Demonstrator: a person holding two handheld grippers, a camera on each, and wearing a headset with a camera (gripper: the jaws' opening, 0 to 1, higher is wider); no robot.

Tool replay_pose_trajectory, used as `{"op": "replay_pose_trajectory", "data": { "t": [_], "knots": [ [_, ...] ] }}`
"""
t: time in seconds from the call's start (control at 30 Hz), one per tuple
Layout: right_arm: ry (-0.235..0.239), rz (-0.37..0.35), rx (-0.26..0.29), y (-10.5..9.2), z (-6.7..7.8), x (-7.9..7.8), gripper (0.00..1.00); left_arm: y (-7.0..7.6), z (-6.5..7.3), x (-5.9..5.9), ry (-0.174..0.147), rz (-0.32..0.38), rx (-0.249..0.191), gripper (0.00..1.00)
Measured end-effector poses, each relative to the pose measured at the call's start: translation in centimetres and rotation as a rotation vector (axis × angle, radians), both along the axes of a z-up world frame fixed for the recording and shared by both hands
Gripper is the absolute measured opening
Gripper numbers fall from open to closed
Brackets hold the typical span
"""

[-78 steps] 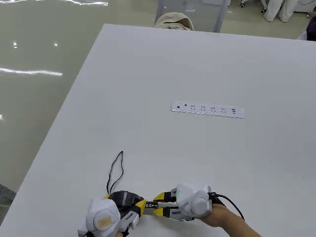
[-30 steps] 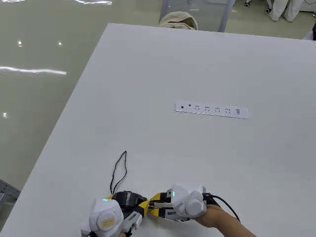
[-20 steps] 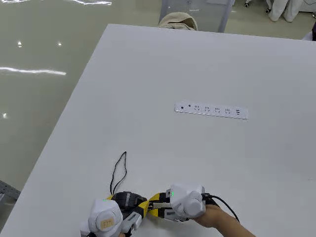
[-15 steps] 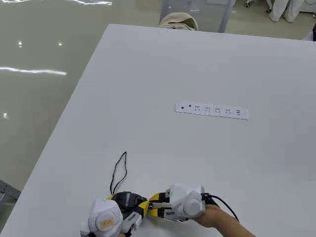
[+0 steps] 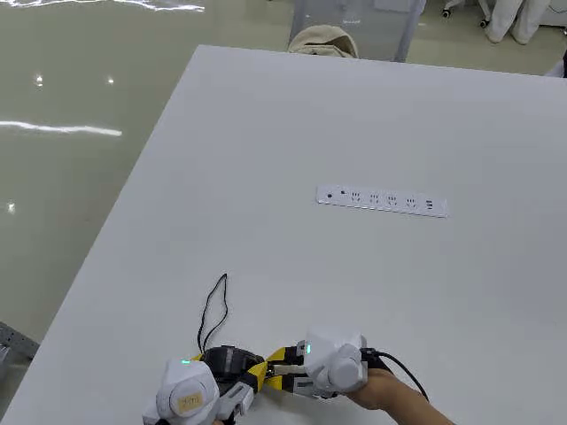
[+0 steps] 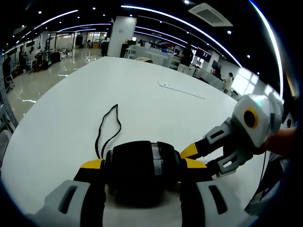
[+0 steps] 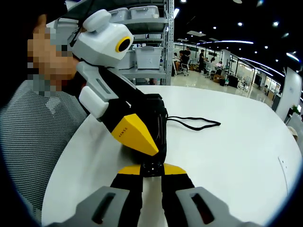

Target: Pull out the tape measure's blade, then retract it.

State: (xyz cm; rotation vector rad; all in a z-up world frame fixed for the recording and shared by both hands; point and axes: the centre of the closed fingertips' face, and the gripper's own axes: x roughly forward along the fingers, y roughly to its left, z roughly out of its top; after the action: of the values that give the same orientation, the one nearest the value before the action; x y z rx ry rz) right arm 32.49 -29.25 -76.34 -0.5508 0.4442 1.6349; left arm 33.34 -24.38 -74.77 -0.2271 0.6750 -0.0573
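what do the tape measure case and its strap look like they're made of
Tape measure case: matte black, probably rubberised plastic, with a grey band; it shows only a soft, dull sheen. Strap: thin black cord, likely woven fabric; it lies in a limp loop.

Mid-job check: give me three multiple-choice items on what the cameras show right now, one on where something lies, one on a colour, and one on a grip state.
1. Where is the power strip?
A. farther out on the table than the tape measure
B. lying on top of the tape measure
C. held in a gripper

2. What colour is the tape measure's case?
A. red
B. black
C. white

3. What is the left gripper doing?
A. hanging open above the table
B. gripping the power strip
C. shut on the tape measure

Answers: 1 A, the head view shows it lying apart, well beyond the tape measure. 2 B, the case is black in both gripper views. 3 C, its yellow-tipped fingers press against both sides of the case.
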Motion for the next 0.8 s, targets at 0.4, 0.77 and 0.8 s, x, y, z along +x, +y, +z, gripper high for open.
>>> {"op": "replay_pose_trajectory", "data": {
  "t": [0.4, 0.77, 0.8],
  "knots": [
    [-0.005, -0.020, 0.002, -0.1, -0.1, -0.1, 0.13, -0.2, -0.1, 0.0, 0.002, -0.007, 0.004, 0.62],
    [-0.003, -0.033, -0.006, -0.3, -0.9, -0.4, 0.14, -0.7, -0.5, -0.3, 0.018, -0.040, 0.025, 0.62],
    [-0.003, -0.034, -0.007, -0.3, -0.9, -0.4, 0.14, -0.8, -0.6, -0.3, 0.019, -0.043, 0.028, 0.62]
  ]
}}
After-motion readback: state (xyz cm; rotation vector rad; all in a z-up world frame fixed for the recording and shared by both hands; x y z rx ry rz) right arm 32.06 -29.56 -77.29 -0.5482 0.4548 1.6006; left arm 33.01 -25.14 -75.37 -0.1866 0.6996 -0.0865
